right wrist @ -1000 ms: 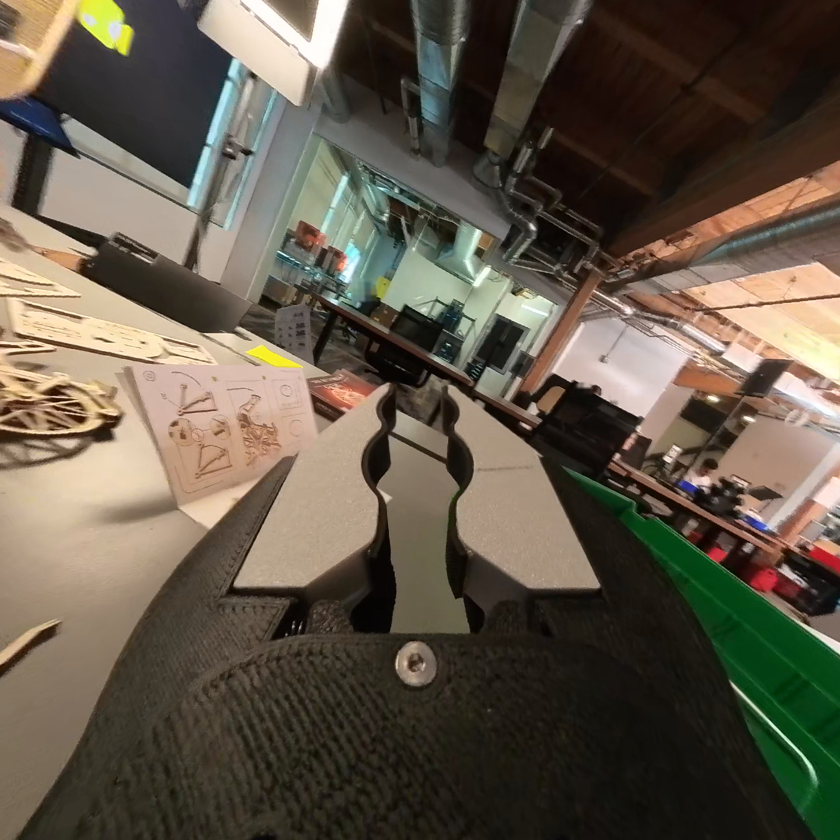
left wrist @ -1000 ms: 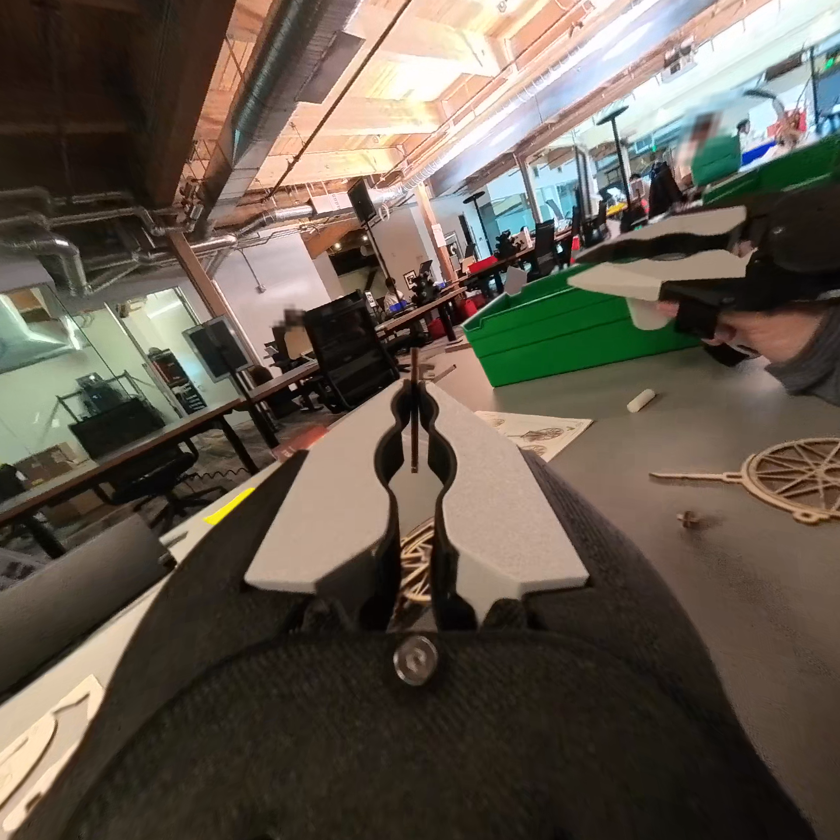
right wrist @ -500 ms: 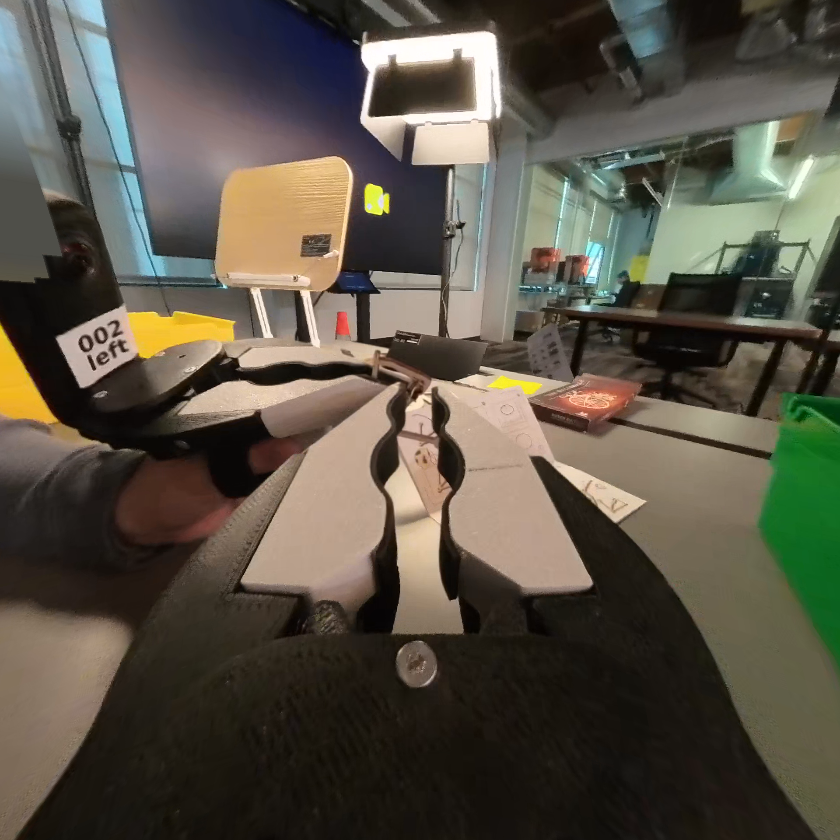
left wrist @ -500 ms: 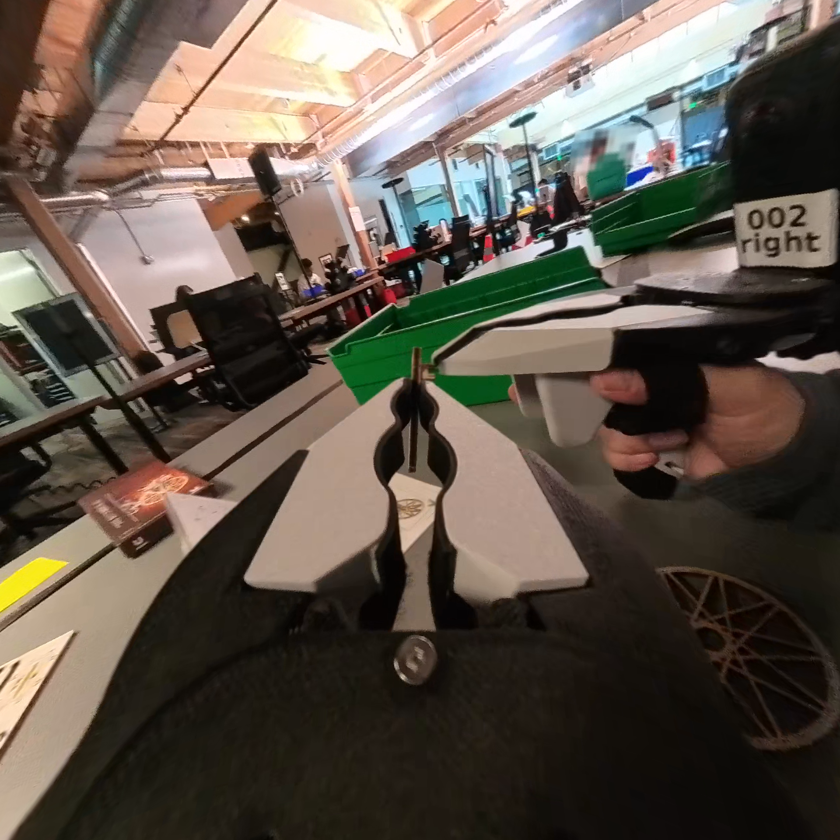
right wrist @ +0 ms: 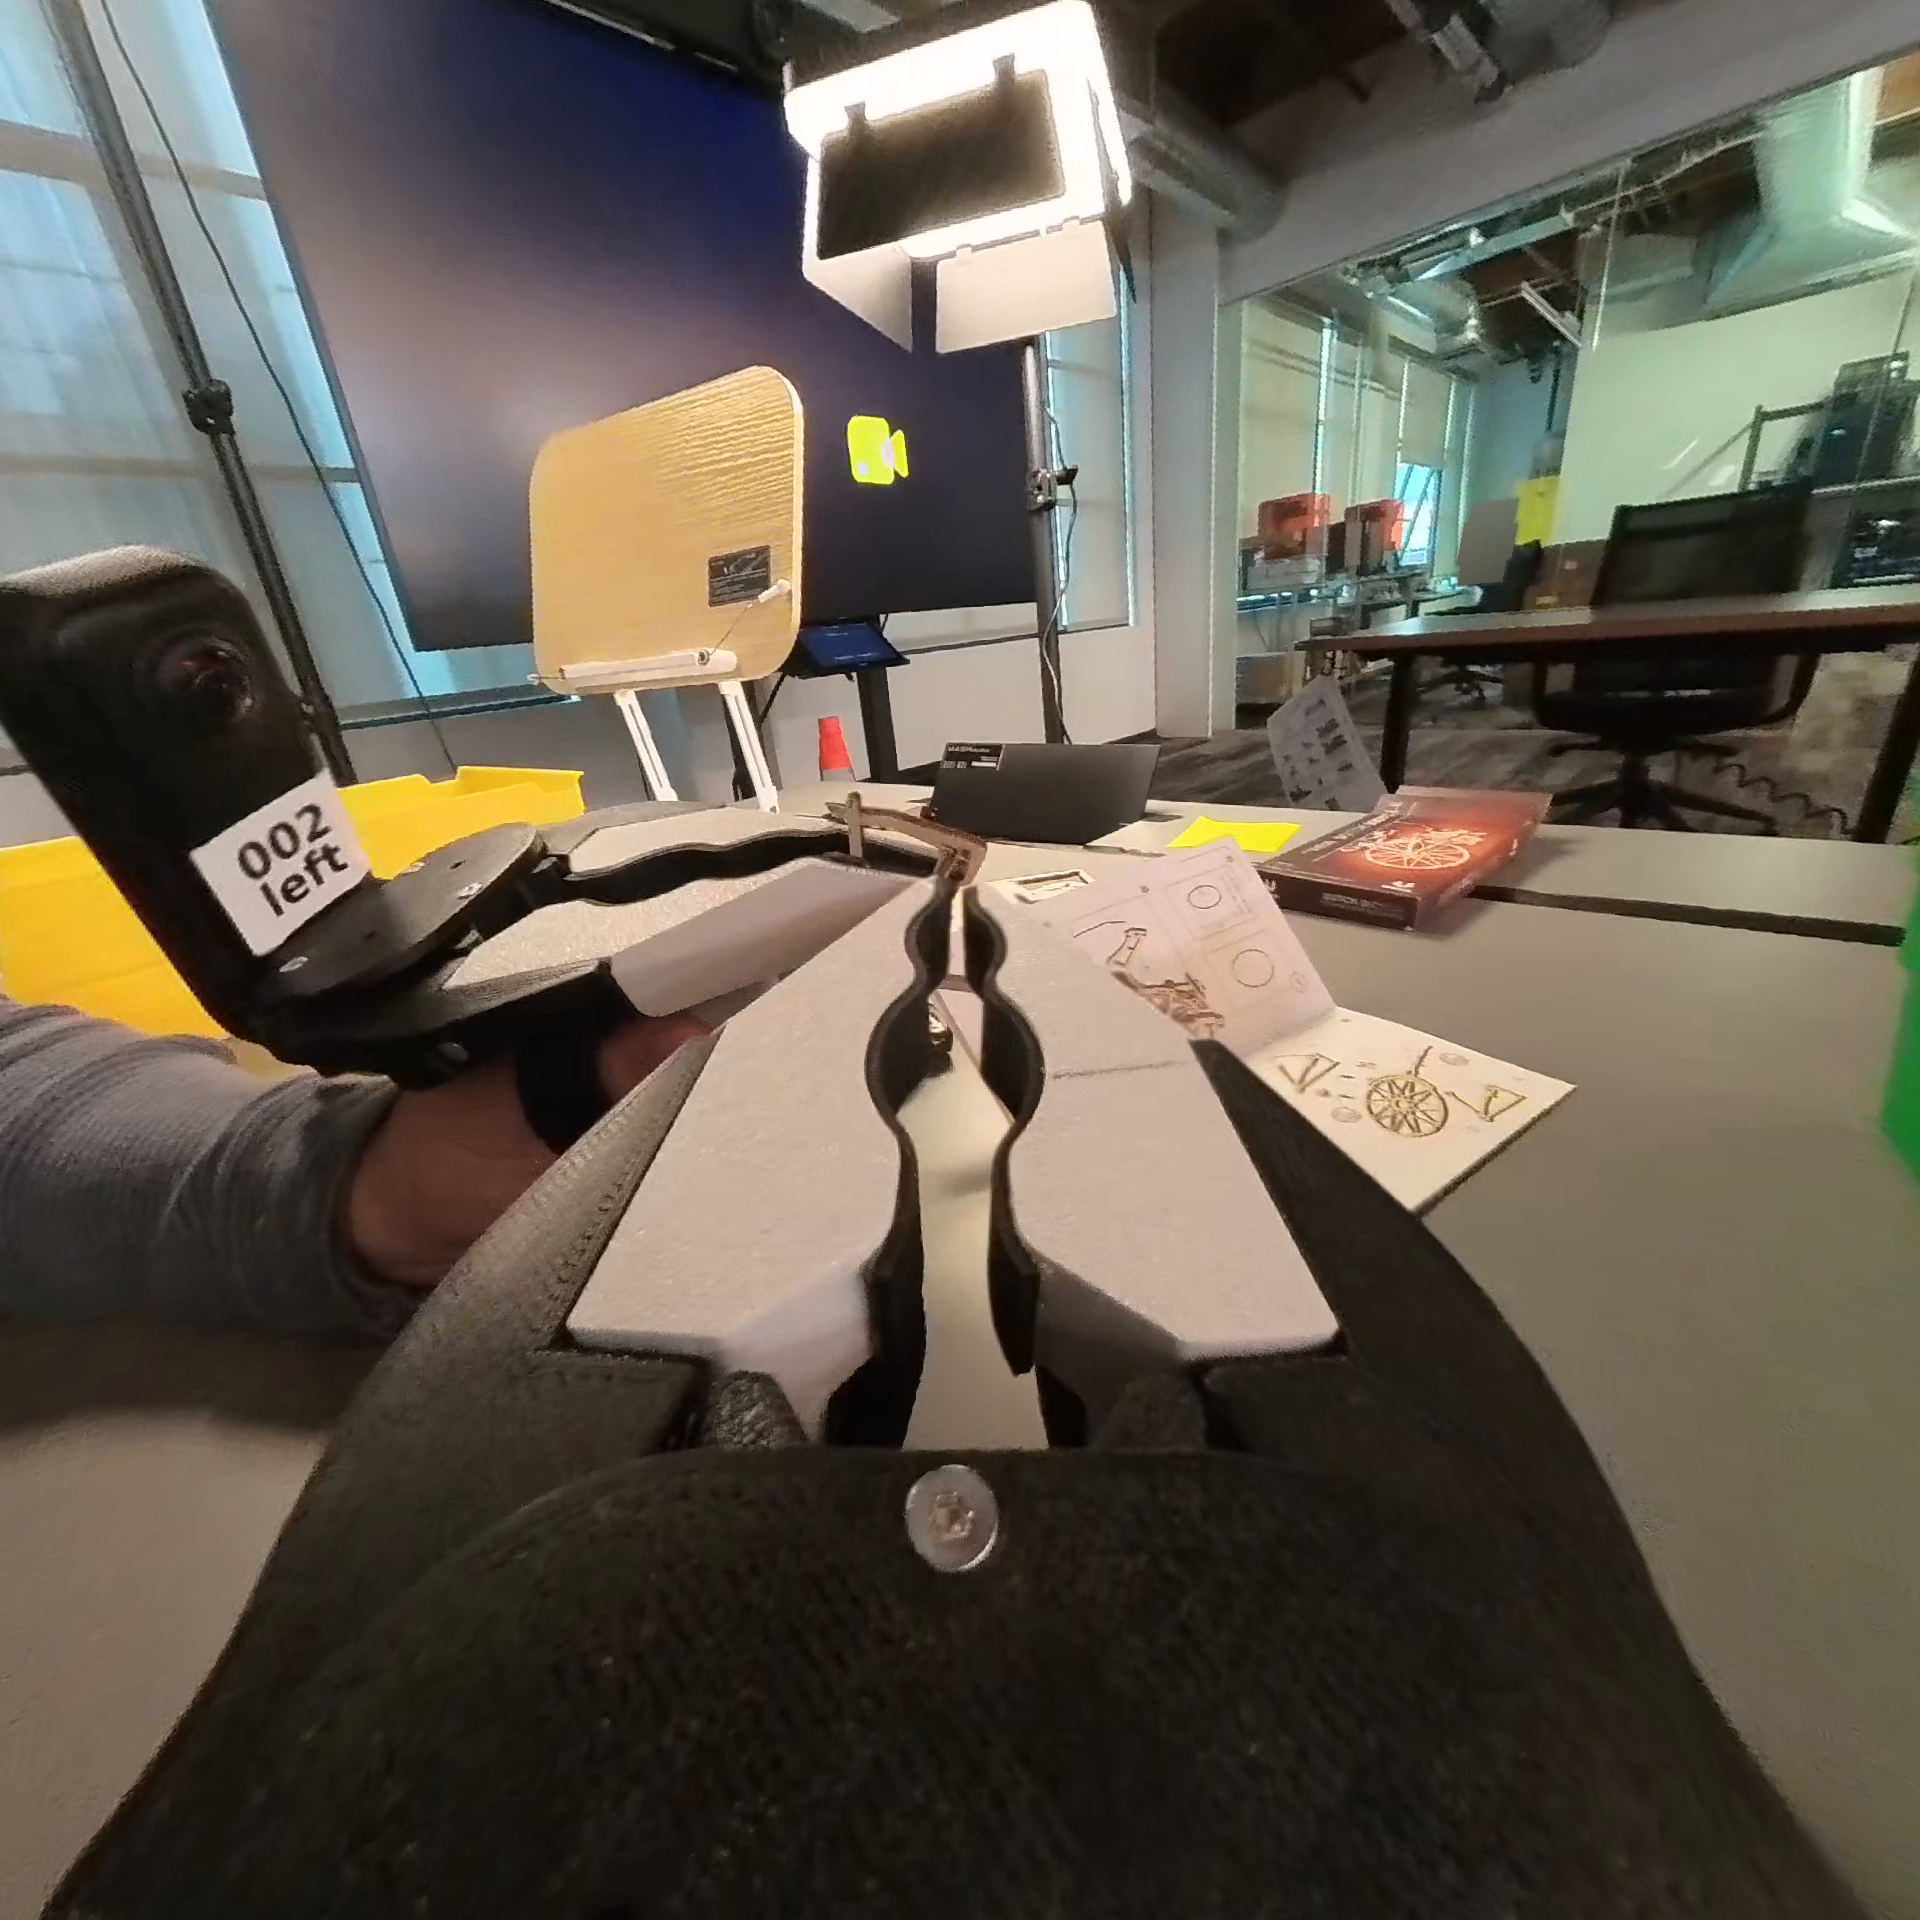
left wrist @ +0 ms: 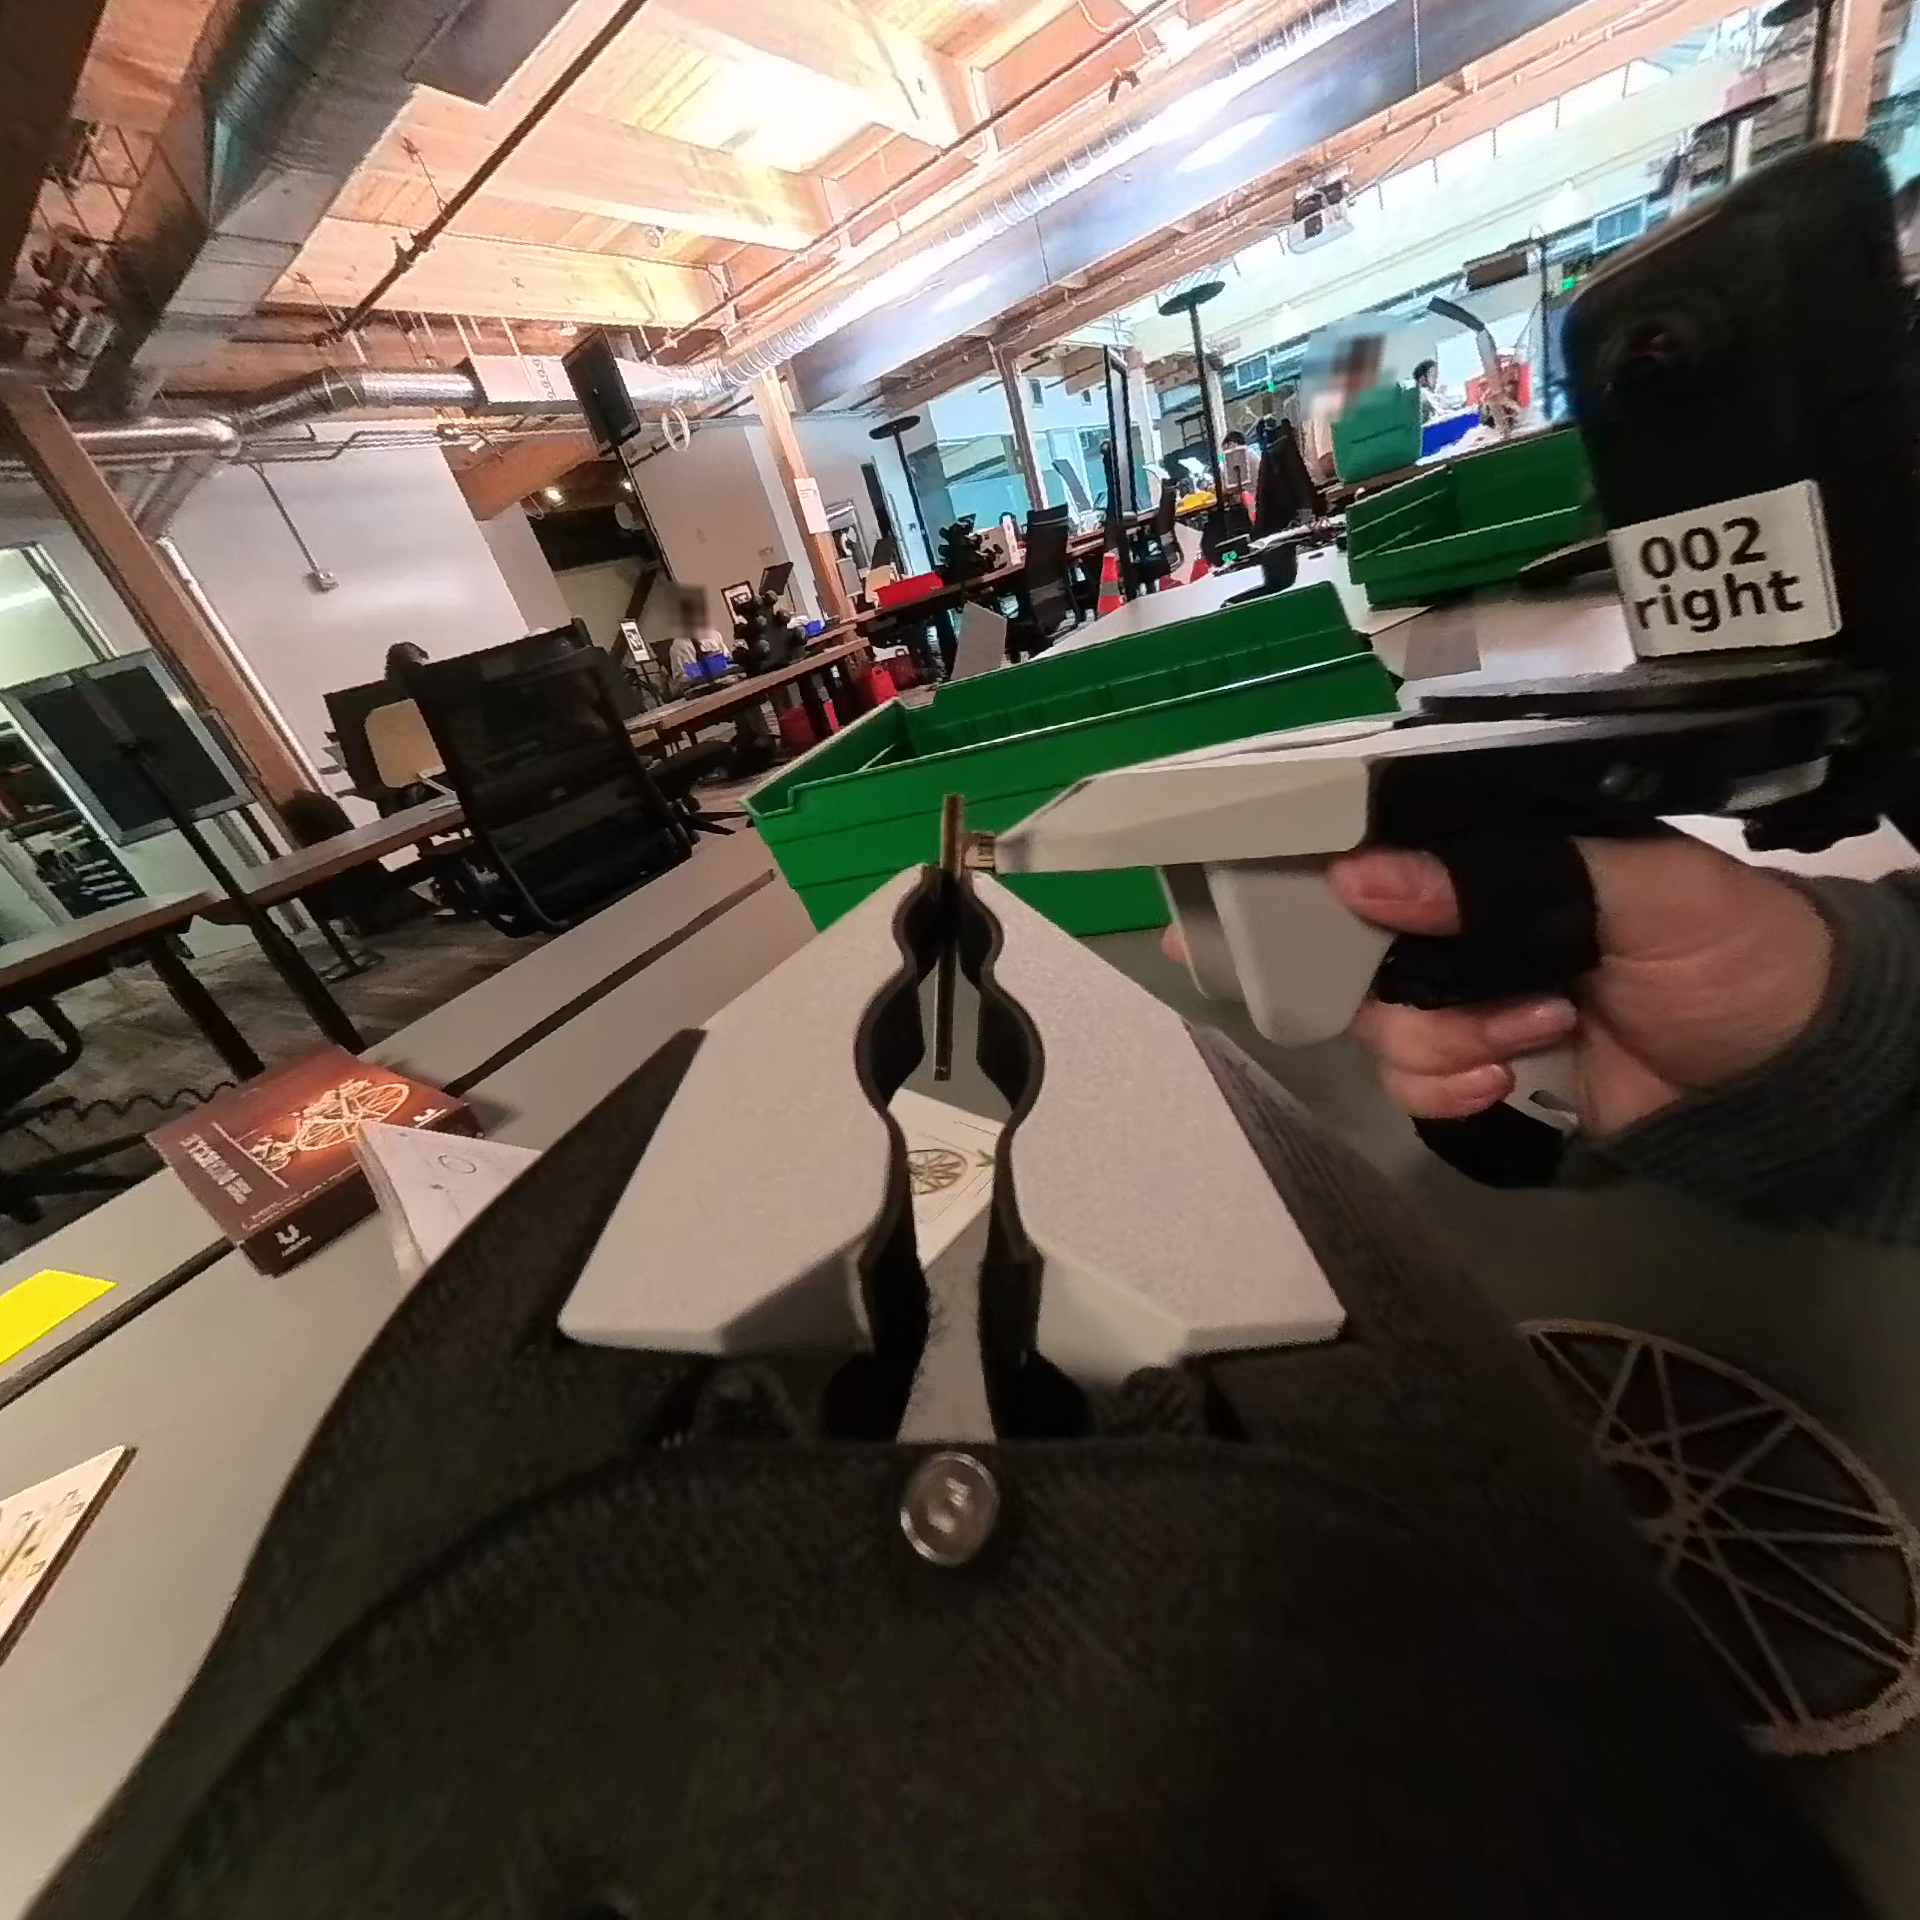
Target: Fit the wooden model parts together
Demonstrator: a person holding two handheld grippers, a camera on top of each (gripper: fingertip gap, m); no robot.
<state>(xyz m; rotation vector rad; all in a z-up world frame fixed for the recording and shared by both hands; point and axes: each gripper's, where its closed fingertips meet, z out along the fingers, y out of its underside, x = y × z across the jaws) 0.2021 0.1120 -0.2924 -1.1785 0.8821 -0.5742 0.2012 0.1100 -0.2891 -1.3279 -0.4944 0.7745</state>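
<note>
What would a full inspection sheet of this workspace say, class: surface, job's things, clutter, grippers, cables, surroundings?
Surface: grey table, mostly bare.
Job's things: thin wooden part held edge-on in the left gripper; spoked wooden wheel lying flat.
Clutter: instruction sheet, brown box, yellow note, green bin, yellow bin.
Grippers: left shut on the part; right gripper nearly closed at the part's end, grip unclear.
Cables: coiled cord on the floor.
Surroundings: open office with desks, chairs, light panel.
</note>
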